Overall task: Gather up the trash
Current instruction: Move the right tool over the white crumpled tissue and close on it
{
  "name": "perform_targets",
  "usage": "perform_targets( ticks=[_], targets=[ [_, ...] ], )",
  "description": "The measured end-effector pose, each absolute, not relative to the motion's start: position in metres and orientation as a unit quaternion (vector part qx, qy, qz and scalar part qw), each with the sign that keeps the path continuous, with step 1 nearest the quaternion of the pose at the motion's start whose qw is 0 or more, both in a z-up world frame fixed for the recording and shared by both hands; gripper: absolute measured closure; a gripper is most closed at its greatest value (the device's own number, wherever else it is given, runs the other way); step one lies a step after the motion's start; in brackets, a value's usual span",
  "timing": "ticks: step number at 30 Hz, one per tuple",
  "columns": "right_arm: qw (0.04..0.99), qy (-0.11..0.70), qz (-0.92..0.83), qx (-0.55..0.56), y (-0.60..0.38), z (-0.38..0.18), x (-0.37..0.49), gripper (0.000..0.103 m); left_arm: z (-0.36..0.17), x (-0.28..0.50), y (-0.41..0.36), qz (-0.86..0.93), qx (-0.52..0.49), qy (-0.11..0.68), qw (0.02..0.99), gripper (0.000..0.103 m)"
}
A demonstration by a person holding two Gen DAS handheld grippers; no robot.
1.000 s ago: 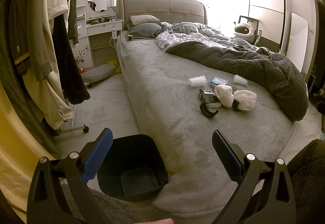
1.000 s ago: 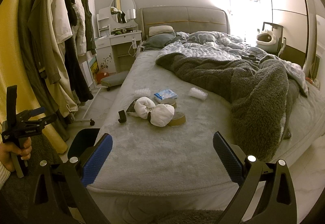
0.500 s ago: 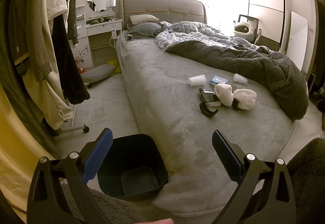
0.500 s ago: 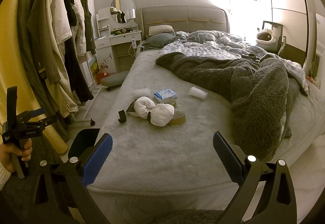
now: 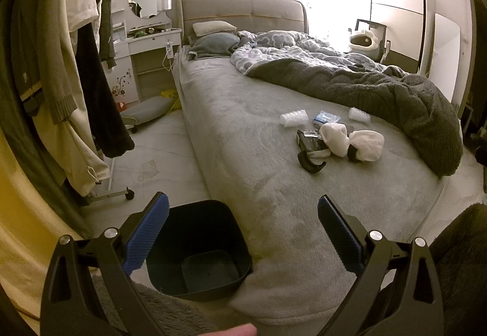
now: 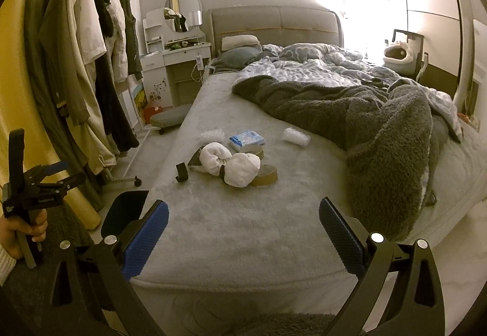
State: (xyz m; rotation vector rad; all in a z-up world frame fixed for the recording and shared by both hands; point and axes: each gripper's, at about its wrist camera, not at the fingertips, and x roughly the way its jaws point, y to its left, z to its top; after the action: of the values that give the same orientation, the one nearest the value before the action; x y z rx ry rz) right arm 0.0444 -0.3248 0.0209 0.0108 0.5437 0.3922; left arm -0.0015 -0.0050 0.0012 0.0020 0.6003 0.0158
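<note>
A dark bin [image 5: 194,250] stands on the floor at the bed's near left corner, and its rim [image 6: 126,209] shows in the right wrist view. Trash lies in a cluster mid-bed: two white bundles [image 6: 231,162], a blue tissue pack [image 6: 246,138], a tape roll [image 6: 264,179], a black hook [image 6: 181,172], clear plastic wraps [image 6: 296,137] and a dark packet [image 5: 309,139]. My left gripper [image 5: 243,232] hovers open above the bin and bed corner, empty. My right gripper [image 6: 243,235] is open over the bed's foot, well short of the cluster.
A grey bed [image 6: 231,223] fills the middle, with a dark fleece blanket [image 6: 386,135] heaped on its right. Clothes hang on a wheeled rack [image 6: 88,77] at the left. A white dressing table [image 6: 173,58] and a low stool [image 6: 170,116] stand beyond.
</note>
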Motion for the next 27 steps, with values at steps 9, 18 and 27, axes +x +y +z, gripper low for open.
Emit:
perform_targets(
  ticks=[9,18,27],
  targets=[
    [0.942,0.278,0.186,-0.038,-0.308,0.018,0.04,0.003,-0.002,-0.003,-0.021,0.003,0.035,0.296,0.955,0.003],
    [0.93,0.285,0.23,-0.035,-0.289,0.016,0.07,0.003,-0.002,0.018,-0.024,-0.063,0.055,0.3,0.95,0.004],
    [0.914,0.317,0.252,-0.029,-0.287,-0.007,0.126,0.014,-0.016,0.064,-0.038,-0.139,0.082,0.298,0.941,0.009]
  ],
)
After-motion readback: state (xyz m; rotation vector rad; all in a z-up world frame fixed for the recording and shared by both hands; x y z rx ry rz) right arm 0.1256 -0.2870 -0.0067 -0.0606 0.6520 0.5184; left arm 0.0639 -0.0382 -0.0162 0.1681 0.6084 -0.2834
